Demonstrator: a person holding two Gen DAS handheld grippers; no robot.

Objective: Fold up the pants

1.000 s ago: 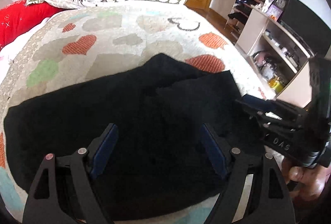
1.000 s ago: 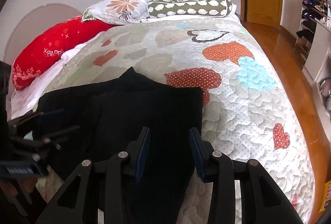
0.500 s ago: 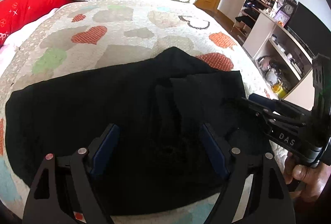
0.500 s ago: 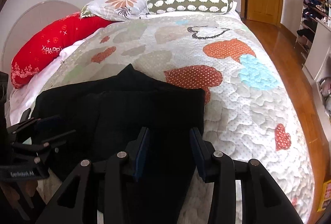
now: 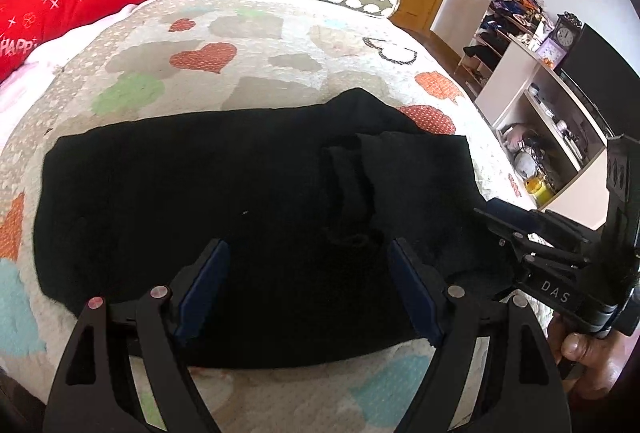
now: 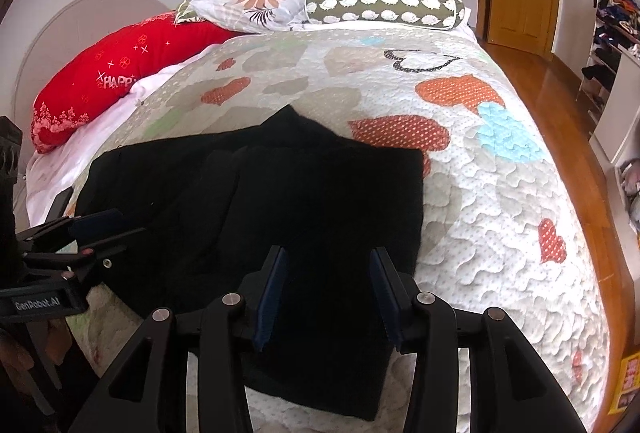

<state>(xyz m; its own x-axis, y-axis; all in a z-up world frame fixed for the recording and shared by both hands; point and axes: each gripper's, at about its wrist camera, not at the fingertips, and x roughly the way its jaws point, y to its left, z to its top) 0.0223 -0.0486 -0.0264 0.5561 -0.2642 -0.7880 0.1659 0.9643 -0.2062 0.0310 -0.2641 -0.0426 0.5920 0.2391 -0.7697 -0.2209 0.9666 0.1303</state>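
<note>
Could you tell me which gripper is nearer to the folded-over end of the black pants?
Right. The right gripper hovers open directly over the folded-over end of the pants; the left gripper is open over the single-layer middle, beside that fold.

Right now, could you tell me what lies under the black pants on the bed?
The black pants lie flat on the heart-patterned quilt, which shows all around them. Whether anything else sits beneath the fabric cannot be seen. Both tongs, left and right, are above them, open.
</note>
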